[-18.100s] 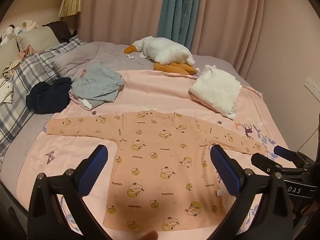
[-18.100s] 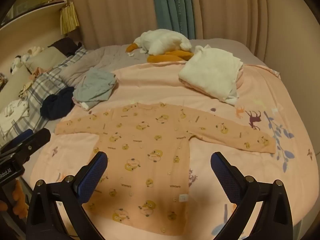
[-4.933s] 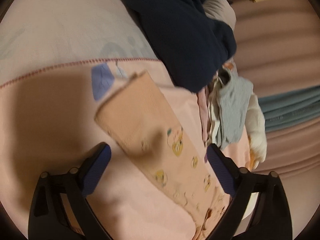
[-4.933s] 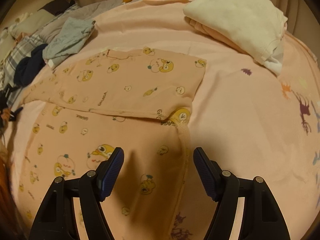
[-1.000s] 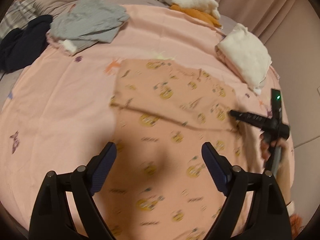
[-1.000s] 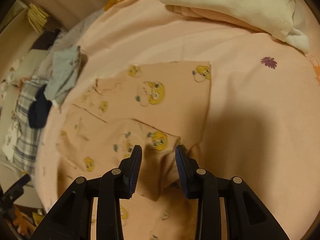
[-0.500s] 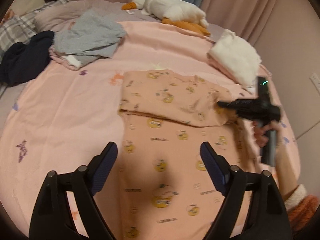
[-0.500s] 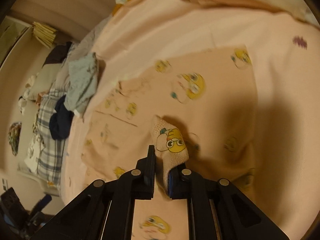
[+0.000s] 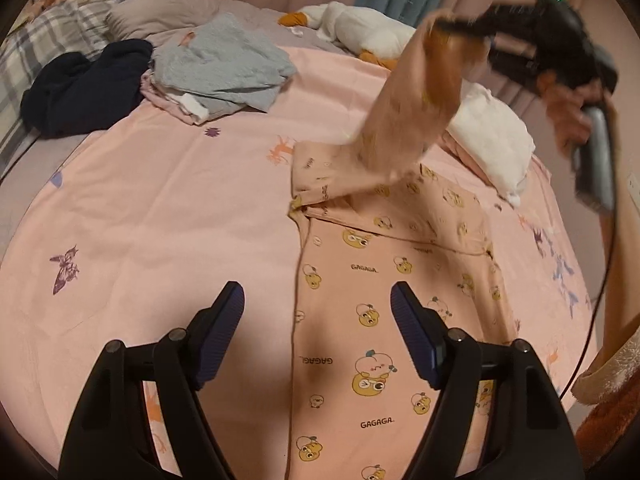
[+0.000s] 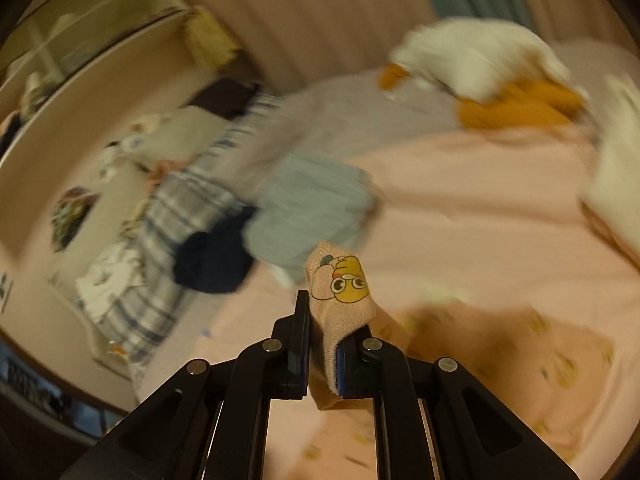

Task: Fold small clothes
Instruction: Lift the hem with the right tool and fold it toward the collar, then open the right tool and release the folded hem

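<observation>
A peach long-sleeve shirt (image 9: 384, 280) printed with yellow bears lies on the pink bedspread (image 9: 160, 220). My right gripper (image 10: 323, 320) is shut on the cuff of a sleeve (image 10: 340, 284). In the left wrist view the right gripper (image 9: 460, 26) holds that sleeve (image 9: 404, 112) lifted high above the shirt's upper part. My left gripper (image 9: 316, 312) is open and empty, hovering low over the shirt's left edge near its lower body.
A grey garment pile (image 9: 216, 68) and a navy garment (image 9: 84, 84) lie at the back left. A white goose plush (image 9: 360, 28) and folded white clothes (image 9: 492, 136) lie at the back right. A plaid pillow (image 9: 36, 40) lies at the far left.
My right gripper has shut on the sleeve cuff and lifted it high off the shirt, up and toward the back. My left gripper has stayed open and shifted a little left.
</observation>
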